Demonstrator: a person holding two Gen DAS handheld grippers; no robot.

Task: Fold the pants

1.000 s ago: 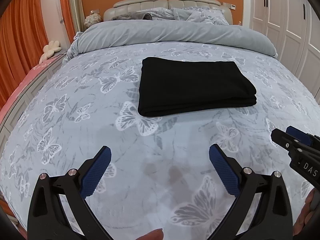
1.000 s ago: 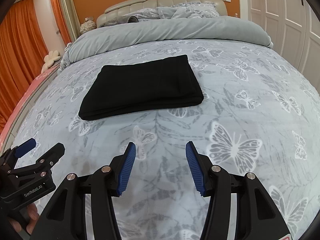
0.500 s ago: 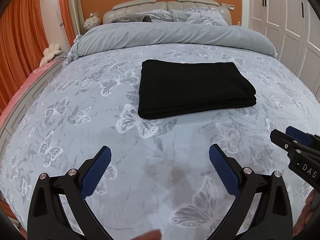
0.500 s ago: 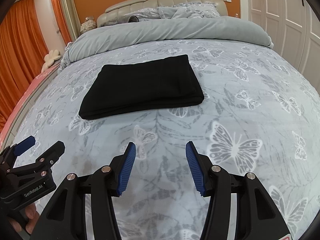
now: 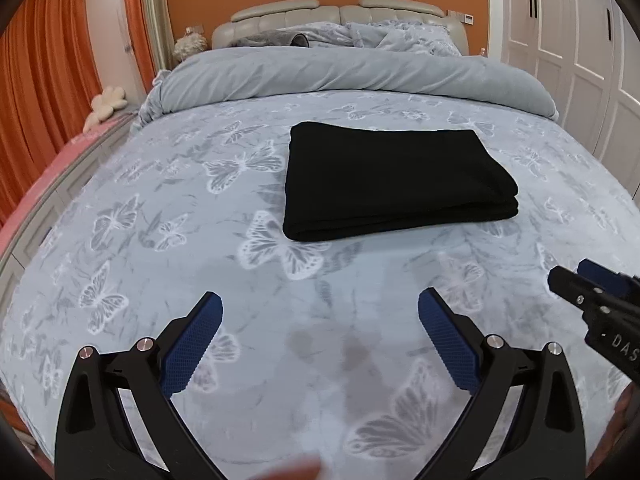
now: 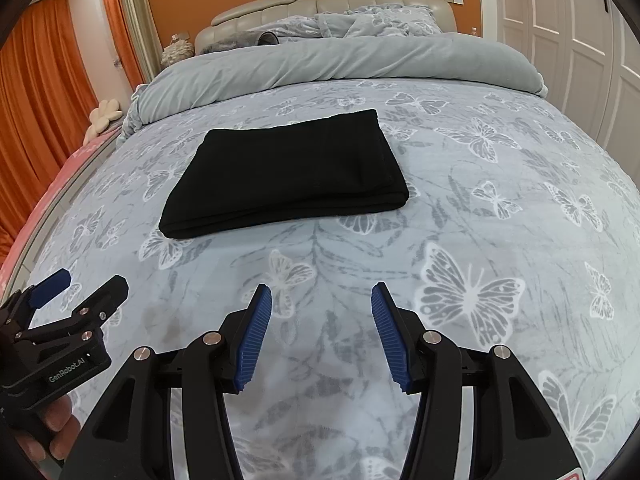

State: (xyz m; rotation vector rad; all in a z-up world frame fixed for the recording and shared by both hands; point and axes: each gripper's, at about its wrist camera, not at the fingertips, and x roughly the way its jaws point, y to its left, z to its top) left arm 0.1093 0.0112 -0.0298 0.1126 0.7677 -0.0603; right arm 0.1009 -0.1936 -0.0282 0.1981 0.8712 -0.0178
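While pants (image 5: 394, 178) lie folded, only right view shows hand (image 6: 48, 428).

White lettering "GenRobot.AI" stands on the black plastic left gripper (image 6: 76, 292) body in the right wrist view; cut-off white letters "DAS" mark the black right gripper (image 5: 576, 280) body.

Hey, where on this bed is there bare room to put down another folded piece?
Bare butterfly cover lies left of the folded black pants, right of them, and between them and the open left gripper and open right gripper. The far end is crowded: rolled grey duvet, then pillows.
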